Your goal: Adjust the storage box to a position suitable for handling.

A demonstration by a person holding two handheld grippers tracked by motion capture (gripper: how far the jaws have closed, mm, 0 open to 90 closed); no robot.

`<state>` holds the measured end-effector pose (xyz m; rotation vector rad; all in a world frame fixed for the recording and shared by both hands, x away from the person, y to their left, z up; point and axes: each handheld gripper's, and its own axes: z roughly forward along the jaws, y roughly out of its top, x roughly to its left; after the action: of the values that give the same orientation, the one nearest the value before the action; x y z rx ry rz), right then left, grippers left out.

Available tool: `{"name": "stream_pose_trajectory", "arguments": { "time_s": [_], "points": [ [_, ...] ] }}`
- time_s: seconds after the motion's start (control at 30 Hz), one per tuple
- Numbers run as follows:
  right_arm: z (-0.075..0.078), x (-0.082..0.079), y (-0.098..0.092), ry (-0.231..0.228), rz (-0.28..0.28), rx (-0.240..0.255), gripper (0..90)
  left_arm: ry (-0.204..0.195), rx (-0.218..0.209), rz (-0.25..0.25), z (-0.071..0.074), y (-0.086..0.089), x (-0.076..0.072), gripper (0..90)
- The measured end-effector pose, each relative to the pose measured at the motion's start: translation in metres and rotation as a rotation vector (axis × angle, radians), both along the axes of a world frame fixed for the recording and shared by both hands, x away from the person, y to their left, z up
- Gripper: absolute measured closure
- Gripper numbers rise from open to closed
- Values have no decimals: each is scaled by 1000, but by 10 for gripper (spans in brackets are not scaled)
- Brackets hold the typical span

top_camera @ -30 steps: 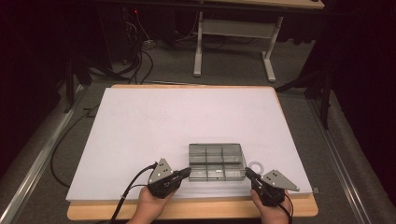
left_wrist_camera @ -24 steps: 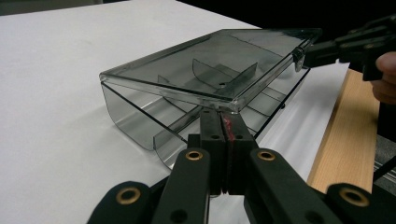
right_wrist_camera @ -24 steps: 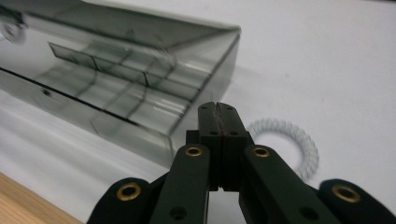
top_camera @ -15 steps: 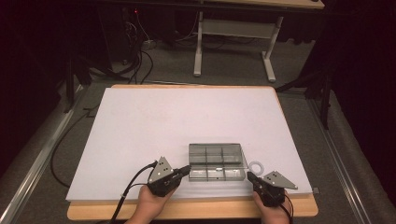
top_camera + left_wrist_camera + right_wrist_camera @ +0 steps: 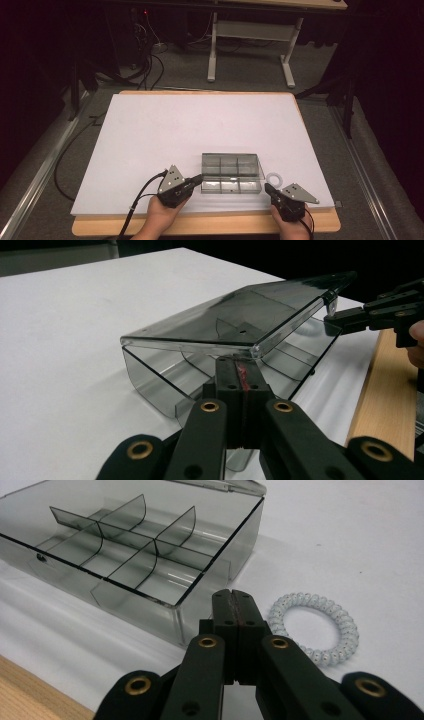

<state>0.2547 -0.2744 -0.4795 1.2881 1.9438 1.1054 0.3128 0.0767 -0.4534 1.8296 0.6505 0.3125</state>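
Observation:
A smoky clear plastic box (image 5: 231, 174) with several empty compartments lies near the table's front edge. Its lid (image 5: 235, 310) stands partly raised over the tray (image 5: 150, 375). My left gripper (image 5: 199, 178) is shut, and its tips (image 5: 239, 362) sit at the box's left end, just under the lid's edge. My right gripper (image 5: 266, 187) is shut with nothing in it, close to the box's right front corner (image 5: 220, 565). A white spiral hair tie (image 5: 274, 178) lies flat on the sheet beside the right gripper's tips (image 5: 234, 595), also seen as a ring (image 5: 316, 625) to their right.
A white sheet (image 5: 150, 140) covers most of the wooden table (image 5: 210, 226). A black cable (image 5: 142, 192) trails from the left gripper over the front edge. Beyond the table stand another table's white legs (image 5: 250, 50) and loose floor cables (image 5: 150, 60).

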Motion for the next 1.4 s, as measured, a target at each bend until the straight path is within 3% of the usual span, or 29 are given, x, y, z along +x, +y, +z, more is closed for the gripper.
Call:
{"name": "stream_pose_trajectory", "arguments": {
  "time_s": [0.3, 0.8, 0.97, 1.4],
  "points": [
    [16, -2, 7, -49, 39, 33, 900, -4, -40, 23, 11, -1, 16, 900],
    [16, -2, 18, -53, 69, 12, 900, -16, -28, 45, 17, -14, 46, 899],
    [15, -2, 16, -51, 63, 17, 900, -21, -39, 49, 16, -16, 51, 899],
    [13, -2, 18, -48, 73, 14, 900, 4, -8, 80, 4, -22, 66, 899]
  ]
}}
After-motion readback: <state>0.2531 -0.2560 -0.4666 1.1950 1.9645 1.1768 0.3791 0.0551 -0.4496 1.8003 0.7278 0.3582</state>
